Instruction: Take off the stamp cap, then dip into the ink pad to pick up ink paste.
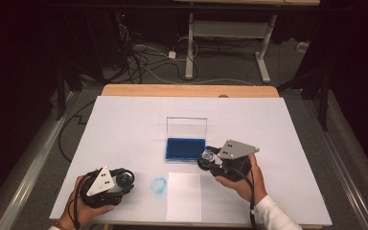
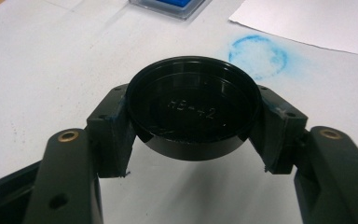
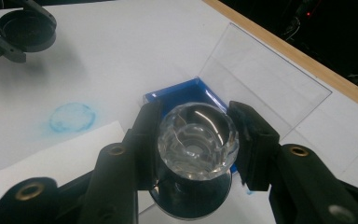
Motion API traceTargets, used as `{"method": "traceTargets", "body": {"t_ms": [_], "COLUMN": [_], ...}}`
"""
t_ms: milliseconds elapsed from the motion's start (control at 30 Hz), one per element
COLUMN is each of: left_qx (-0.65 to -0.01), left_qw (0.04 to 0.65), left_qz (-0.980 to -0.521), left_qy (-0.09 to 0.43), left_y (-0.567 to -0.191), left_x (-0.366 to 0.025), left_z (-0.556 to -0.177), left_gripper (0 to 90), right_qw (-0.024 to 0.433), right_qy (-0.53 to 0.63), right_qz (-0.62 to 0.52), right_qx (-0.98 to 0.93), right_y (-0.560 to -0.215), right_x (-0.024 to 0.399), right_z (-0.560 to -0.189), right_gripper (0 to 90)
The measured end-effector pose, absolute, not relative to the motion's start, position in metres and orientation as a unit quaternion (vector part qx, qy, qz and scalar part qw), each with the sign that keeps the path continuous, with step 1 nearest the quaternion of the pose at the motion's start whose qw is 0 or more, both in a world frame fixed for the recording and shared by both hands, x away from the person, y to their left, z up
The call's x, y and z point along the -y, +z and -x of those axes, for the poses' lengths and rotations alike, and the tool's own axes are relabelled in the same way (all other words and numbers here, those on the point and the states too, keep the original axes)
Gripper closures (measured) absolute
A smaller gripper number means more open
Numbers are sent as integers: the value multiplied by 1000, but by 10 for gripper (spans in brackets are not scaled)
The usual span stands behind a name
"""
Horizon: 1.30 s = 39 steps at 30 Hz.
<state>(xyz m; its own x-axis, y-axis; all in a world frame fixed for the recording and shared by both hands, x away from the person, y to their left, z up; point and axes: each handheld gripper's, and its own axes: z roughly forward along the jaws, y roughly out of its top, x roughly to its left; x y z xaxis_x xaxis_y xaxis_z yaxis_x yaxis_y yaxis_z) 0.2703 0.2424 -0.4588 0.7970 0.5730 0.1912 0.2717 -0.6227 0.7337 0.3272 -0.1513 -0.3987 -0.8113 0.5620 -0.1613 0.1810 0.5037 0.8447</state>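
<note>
**Stamp and Cap Held Over the White Table**

Closest, at the table's near edge: left gripper (image 1: 124, 179) pinching a round black cap (image 2: 193, 108), open side up, tiny letters inside, held just above the white table cover (image 1: 124, 124). Beside it, a blue ring smudge (image 1: 159, 186) on the cover, right next to a white paper sheet (image 1: 184, 195). Further in: right gripper (image 1: 207, 158) squeezing a clear, shiny stamp knob (image 3: 198, 140), dark round base below. Just past that: blue ink pad (image 1: 185, 149) in its case, clear lid (image 1: 187, 127) standing up. Far back: wooden table edge (image 1: 187, 90), then floor cables (image 1: 139, 60).
</note>
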Motion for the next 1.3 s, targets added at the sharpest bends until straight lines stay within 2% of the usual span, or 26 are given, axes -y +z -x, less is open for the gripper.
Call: {"method": "traceTargets", "body": {"t_ms": [700, 1000, 1300], "left_qx": [-242, -243, -242], "left_qw": [362, 365, 360], "left_qz": [-874, -872, -876], "left_qy": [215, 216, 212], "left_y": [-455, -454, -456], "left_x": [-244, -244, -244], "left_z": [-271, -269, -270], "left_gripper": [366, 366, 366], "right_qw": [219, 211, 197], "right_qy": [440, 433, 411], "right_qz": [-224, -213, -211], "right_qx": [-841, -850, -865], "right_y": [-381, -376, -391], "right_x": [140, 116, 83], "right_z": [-355, -370, -390], "right_gripper": [573, 573, 574]}}
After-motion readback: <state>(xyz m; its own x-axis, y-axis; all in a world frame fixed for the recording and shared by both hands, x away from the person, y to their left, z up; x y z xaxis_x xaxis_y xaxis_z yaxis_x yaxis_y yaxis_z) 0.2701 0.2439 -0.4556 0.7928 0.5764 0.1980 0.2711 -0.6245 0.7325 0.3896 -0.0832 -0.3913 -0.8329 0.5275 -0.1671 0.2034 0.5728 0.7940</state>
